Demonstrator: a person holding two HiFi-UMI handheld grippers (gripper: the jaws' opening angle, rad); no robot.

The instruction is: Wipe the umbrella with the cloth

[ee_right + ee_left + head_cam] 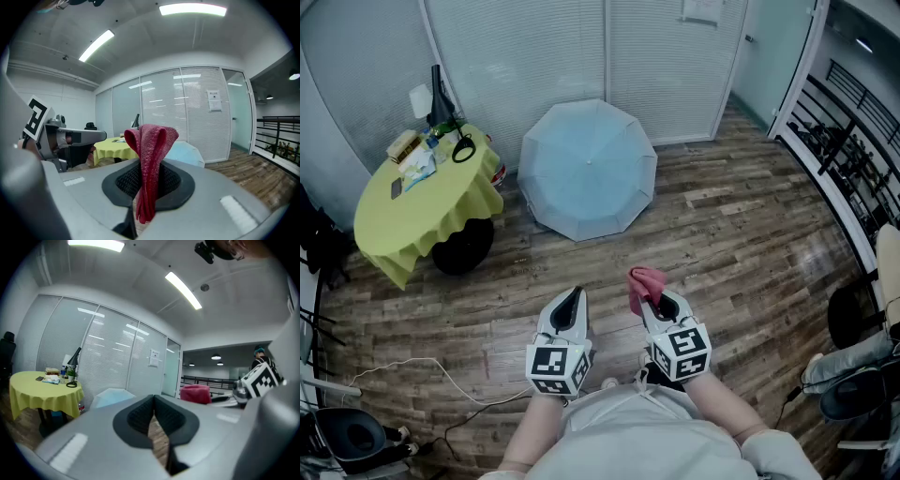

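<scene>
An open light blue umbrella (588,169) lies canopy-up on the wooden floor by the blinds; it also shows in the left gripper view (110,396) and behind the cloth in the right gripper view (187,153). My right gripper (652,296) is shut on a folded red cloth (149,159), which sticks up from its jaws (645,283). My left gripper (571,302) is shut with nothing in it, beside the right one. Both grippers are held well short of the umbrella, close to the person's body.
A round table with a yellow cloth (420,208) stands left of the umbrella, bearing a black desk lamp (441,98) and small items. A white cable (412,367) runs over the floor at lower left. Chairs (853,375) stand at the right; a black railing (848,159) is beyond.
</scene>
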